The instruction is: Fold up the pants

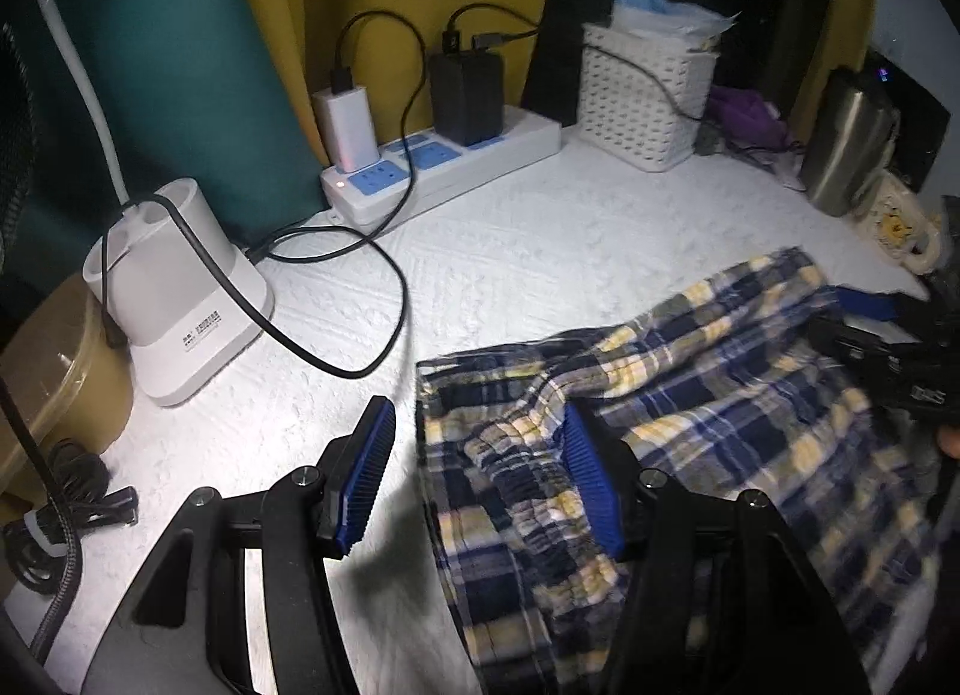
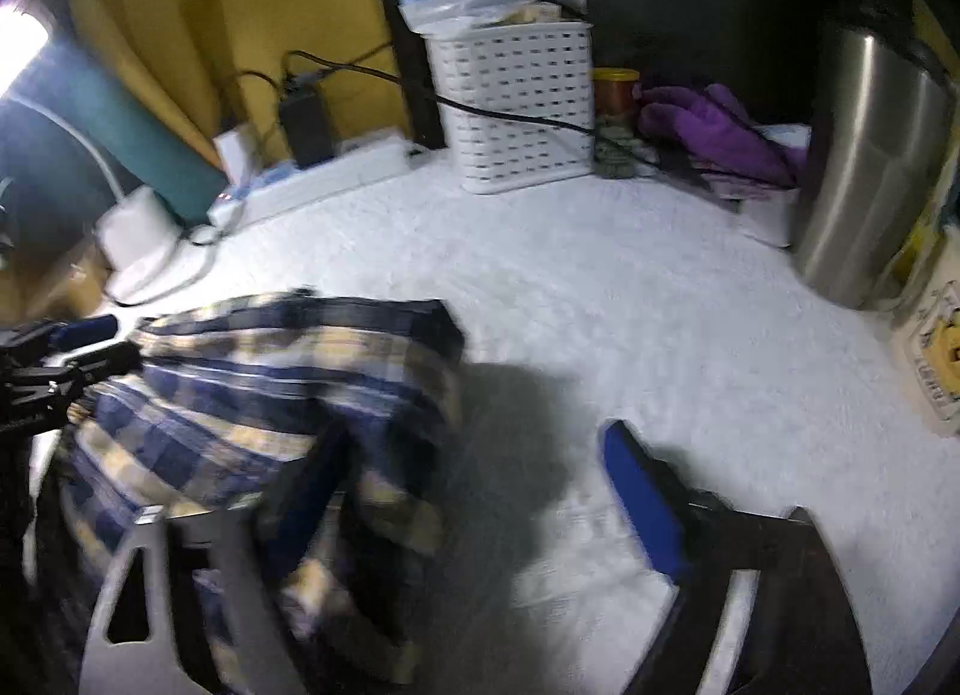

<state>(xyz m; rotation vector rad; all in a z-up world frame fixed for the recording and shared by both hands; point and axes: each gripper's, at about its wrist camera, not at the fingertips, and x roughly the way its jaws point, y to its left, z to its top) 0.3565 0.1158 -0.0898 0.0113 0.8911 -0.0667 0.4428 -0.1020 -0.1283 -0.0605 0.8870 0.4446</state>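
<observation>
white power strip (image 1: 480, 155) with 2 chargers, lattice basket (image 1: 645, 95), steel flask (image 1: 846, 143), purple cloth (image 2: 714, 131).

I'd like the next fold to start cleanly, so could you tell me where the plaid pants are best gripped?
Probably at the gathered waistband of the plaid pants, coming from their left edge: it bunches thick above the flat white cover.

No legible text anywhere

Soft plaid cloth pants (image 1: 690, 395); brushed-metal flask (image 2: 870, 155).
</observation>
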